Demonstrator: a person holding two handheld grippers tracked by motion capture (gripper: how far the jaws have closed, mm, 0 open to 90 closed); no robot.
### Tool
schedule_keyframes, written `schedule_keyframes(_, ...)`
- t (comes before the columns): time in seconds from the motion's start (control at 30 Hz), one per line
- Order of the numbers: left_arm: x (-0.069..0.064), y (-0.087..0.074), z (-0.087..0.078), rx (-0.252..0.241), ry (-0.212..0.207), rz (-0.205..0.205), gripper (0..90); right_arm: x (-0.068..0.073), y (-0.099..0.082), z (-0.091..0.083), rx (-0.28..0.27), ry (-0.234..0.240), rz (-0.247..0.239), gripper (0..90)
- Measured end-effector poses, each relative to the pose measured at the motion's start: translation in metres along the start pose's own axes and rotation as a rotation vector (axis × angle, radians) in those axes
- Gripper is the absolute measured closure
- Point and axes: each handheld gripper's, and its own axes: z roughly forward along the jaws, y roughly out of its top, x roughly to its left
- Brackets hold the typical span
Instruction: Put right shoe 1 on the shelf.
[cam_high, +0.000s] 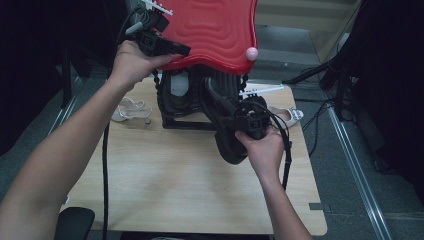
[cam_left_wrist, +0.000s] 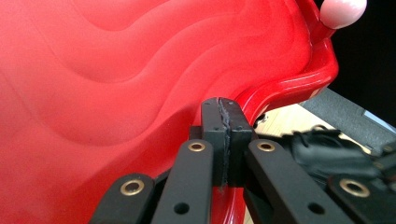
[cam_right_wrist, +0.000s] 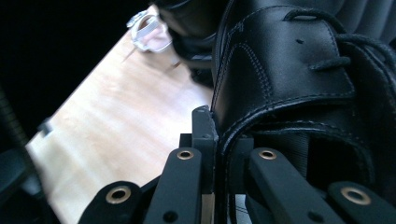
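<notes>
We see a glossy red lid (cam_high: 215, 30) with a wavy surface tilted up over the table's far edge, and a black laced leather shoe (cam_right_wrist: 299, 79) raised above the table's middle.

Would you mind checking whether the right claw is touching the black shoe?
Touching: in the right gripper view, the right claw pinches the black shoe by its collar.

Left tongs (cam_high: 182, 50) raised, jaws clamped; right tongs (cam_high: 220, 107) lower, jaws pinched, both forearms outstretched.
</notes>
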Motion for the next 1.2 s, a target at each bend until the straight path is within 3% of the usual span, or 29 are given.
schedule_keyframes(0.27,0.001,-0.001,0.0,-0.008,-0.007,0.007,90.0,-0.005,0.007,0.026,-0.026,-0.082,-0.016,87.1)
schedule_keyframes(0.37,0.002,-0.002,-0.001,-0.01,-0.015,0.008,90.0,-0.002,0.007,0.03,-0.052,-0.086,-0.025,87.0)
schedule_keyframes(0.5,0.002,-0.002,-0.001,-0.008,-0.013,0.017,90.0,0.008,0.006,0.042,-0.065,-0.171,-0.096,87.1)
schedule_keyframes(0.67,0.002,-0.002,-0.001,-0.008,-0.017,0.021,90.0,0.012,0.006,0.056,-0.085,-0.185,-0.105,87.0)
schedule_keyframes(0.77,0.002,-0.002,-0.001,-0.007,-0.018,0.023,90.0,0.015,0.008,0.059,-0.119,-0.223,-0.121,86.9)
schedule_keyframes(1.2,0.002,-0.001,-0.001,0.001,-0.021,0.021,90.0,0.006,0.027,0.083,-0.17,-0.252,-0.123,86.7)
